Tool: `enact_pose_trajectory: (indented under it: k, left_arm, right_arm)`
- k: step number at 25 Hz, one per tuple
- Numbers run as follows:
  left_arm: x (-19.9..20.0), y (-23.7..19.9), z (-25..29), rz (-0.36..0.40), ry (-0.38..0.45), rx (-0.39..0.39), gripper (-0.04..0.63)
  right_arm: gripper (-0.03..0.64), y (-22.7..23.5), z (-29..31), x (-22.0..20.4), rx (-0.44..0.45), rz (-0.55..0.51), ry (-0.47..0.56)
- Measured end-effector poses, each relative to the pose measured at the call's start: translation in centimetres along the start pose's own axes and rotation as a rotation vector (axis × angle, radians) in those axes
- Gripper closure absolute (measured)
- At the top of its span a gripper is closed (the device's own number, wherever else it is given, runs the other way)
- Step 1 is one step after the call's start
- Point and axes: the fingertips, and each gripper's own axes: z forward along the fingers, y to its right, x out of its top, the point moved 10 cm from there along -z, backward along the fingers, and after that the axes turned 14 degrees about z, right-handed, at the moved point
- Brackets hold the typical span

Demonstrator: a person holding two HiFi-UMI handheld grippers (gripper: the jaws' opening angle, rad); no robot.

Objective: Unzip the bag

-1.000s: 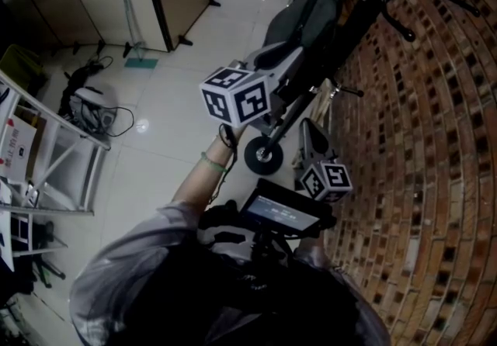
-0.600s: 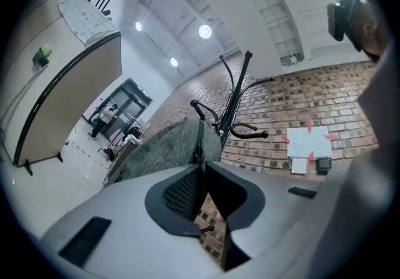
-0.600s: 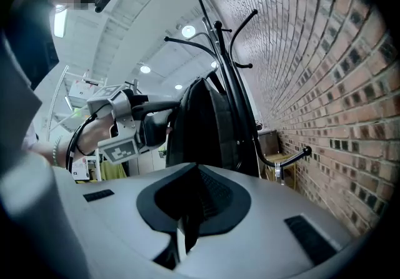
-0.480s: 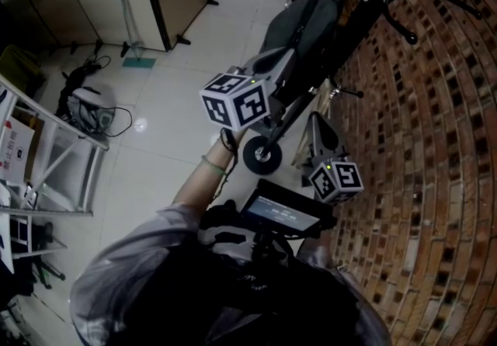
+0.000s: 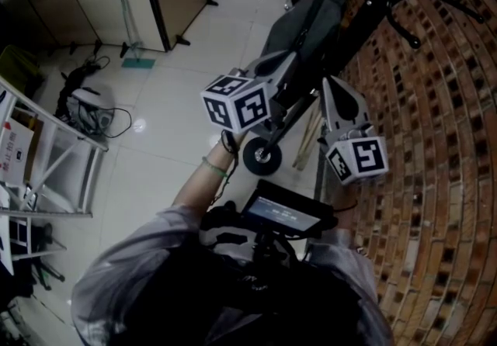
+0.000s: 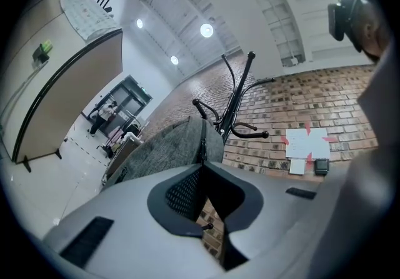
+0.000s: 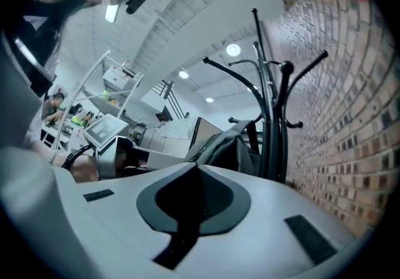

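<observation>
While raised toward the bag (image 6: 165,146), left gripper (image 6: 203,168): jaws just closed, tips together at the bag's near edge, on the line of the zipper (image 6: 203,140); pinch of cloth or pull likely, not confirmed.
Right gripper (image 7: 195,168): jaws together, nothing between them; lifted higher than a second ago, beside the left gripper in the head view, well short of the bag.
Bag: grey cloth, hanging from the coat rack (image 6: 234,99), just beyond the left tips.
Zipper: dark line running up the bag's middle; no gap seen along it.
Coat rack: black, upright, close to the brick wall (image 6: 300,109).
Task meaning: holding step apparently taken by the left side; zipper not yet opened; next, probably right gripper to the pull, not clearly located in any view.
</observation>
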Motion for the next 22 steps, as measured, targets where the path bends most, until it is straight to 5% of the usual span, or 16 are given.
enact_pose_trajectory:
  k: [7,10,22]
  left_arm:
    - [-0.1,-0.2,-0.1,0.003,0.0,-0.017,0.586]
    - [-0.2,-0.3,-0.3,-0.001,0.003,-0.026,0.586]
    - [-0.1,-0.8,-0.4,-0.007,-0.002,-0.068,0.586]
  right_arm:
    - [0.598,-0.9,3.9,3.2,0.093,-0.295,-0.043]
    - [0.548,-1.3,5.5,3.5,0.097,-0.432,-0.119]
    - [0.517,-2.6,8.3,4.0,0.119,-0.95,-0.354]
